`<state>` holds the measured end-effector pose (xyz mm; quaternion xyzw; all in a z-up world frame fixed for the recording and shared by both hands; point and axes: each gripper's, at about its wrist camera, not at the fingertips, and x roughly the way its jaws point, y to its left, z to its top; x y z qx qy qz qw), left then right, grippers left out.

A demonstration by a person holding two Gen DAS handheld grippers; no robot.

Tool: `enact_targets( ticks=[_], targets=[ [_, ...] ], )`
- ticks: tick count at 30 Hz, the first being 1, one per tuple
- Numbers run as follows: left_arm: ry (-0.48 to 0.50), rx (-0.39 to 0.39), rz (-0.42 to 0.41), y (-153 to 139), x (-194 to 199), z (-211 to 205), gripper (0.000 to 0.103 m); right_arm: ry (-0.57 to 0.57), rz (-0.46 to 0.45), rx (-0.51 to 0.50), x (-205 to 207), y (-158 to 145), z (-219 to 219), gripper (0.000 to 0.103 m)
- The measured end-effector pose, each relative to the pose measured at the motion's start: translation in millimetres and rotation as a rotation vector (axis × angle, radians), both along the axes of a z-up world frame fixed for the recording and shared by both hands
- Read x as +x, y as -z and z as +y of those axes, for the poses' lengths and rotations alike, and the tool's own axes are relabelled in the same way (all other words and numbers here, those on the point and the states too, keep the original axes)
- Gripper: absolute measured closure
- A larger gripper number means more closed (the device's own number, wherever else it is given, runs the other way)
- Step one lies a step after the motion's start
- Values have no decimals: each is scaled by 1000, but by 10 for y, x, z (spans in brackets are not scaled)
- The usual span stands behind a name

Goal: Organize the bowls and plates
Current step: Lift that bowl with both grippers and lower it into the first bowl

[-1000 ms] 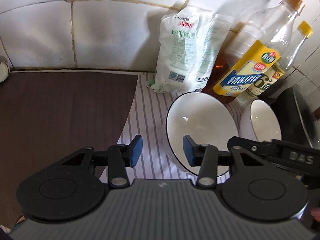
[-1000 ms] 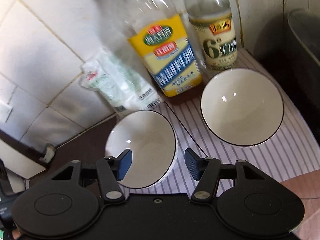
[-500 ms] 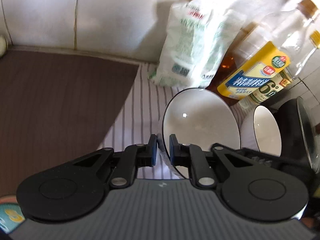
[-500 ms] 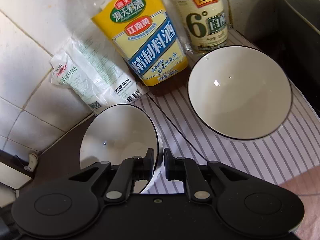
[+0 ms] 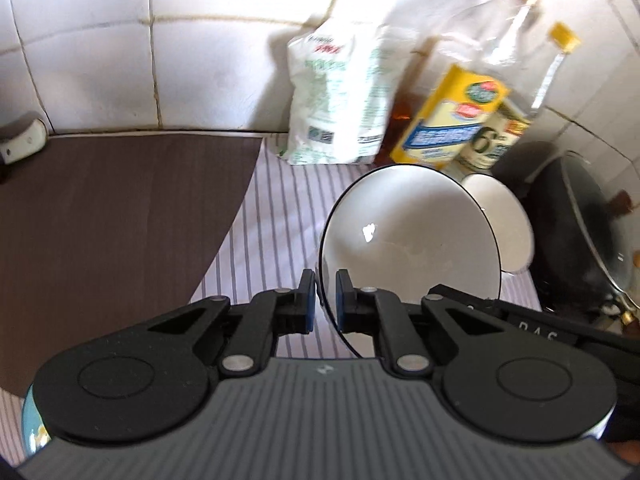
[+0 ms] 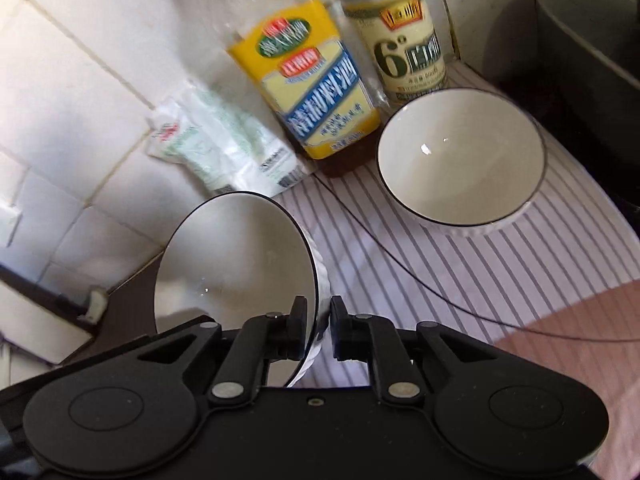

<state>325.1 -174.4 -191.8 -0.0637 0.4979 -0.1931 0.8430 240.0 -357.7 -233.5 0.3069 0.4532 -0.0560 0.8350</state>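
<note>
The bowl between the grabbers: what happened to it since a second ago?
Both grippers have just closed on it. The left gripper now pinches one side of the near bowl at its rim, and the right gripper pinches the opposite side. A second ago both stood open, touching nothing. The bowl now looks tipped and slightly lifted. The other bowl, the yellow-label bottle and the bag stayed put.

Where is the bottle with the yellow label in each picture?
Left wrist view: the yellow-label bottle is in the upper right, by the tiled wall, right of the white bag and behind the bowl.
Right wrist view: the yellow-label bottle is at the top middle, right of the white bag.
Shared landmark: the bottle marked 6 stands just right of it in both views.
</note>
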Motion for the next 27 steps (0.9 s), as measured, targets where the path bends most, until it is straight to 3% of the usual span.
enact_targets(
  ticks=[15, 18, 27],
  targets=[
    [84, 8, -98, -786, -873, 107, 95, 35, -104, 41, -951, -714, 53, 86],
    [95, 9, -124, -865, -1025, 107, 95, 43, -147, 19, -1135, -836, 86, 86],
    [122, 9, -109, -903, -1410, 190, 95, 50, -167, 36, -1594, -960, 102, 85]
  ],
)
